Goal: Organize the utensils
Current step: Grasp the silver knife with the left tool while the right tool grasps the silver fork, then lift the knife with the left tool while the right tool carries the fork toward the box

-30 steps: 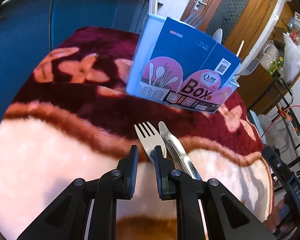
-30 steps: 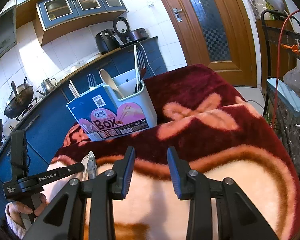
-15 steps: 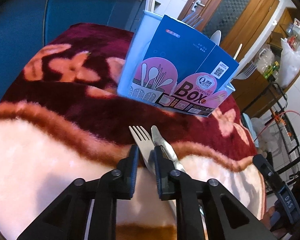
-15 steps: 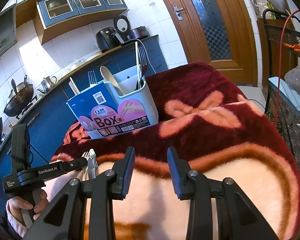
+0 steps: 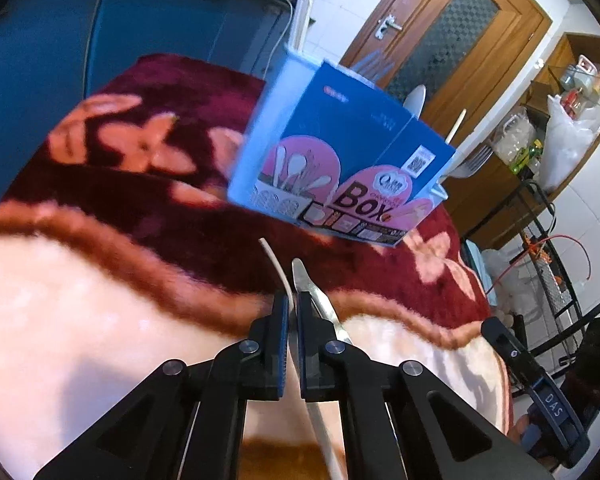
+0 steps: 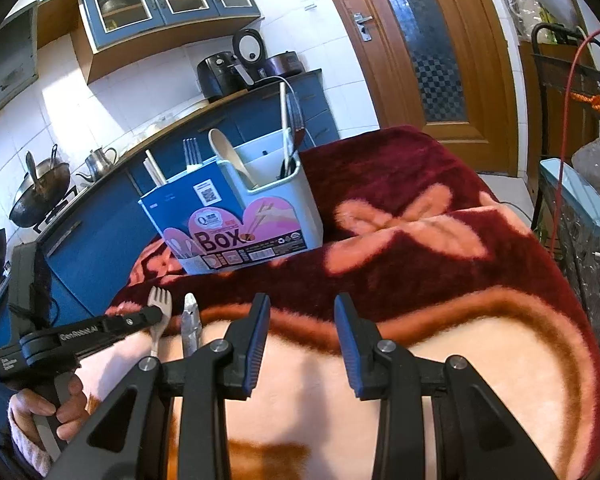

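Observation:
My left gripper (image 5: 292,304) is shut on a metal fork (image 5: 275,264), now turned on edge; in the right wrist view the fork's tines (image 6: 160,303) stick out past the left gripper (image 6: 150,314). A table knife (image 5: 312,292) lies on the blanket just right of the fork, also seen in the right wrist view (image 6: 190,322). The blue-and-pink utensil holder box (image 5: 340,168) stands upright behind them, holding forks, a wooden spoon and chopsticks (image 6: 228,156). My right gripper (image 6: 302,328) is open and empty above the blanket, right of the knife.
A thick maroon and peach flowered blanket (image 6: 420,240) covers the table. Blue kitchen cabinets (image 5: 160,28) stand behind it. A wooden door (image 6: 420,40) and a wire rack (image 6: 572,120) are to the right.
My left gripper has closed on the fork and rolled it onto its edge, lifting it slightly. The knife stays on the blanket. My right gripper has barely moved.

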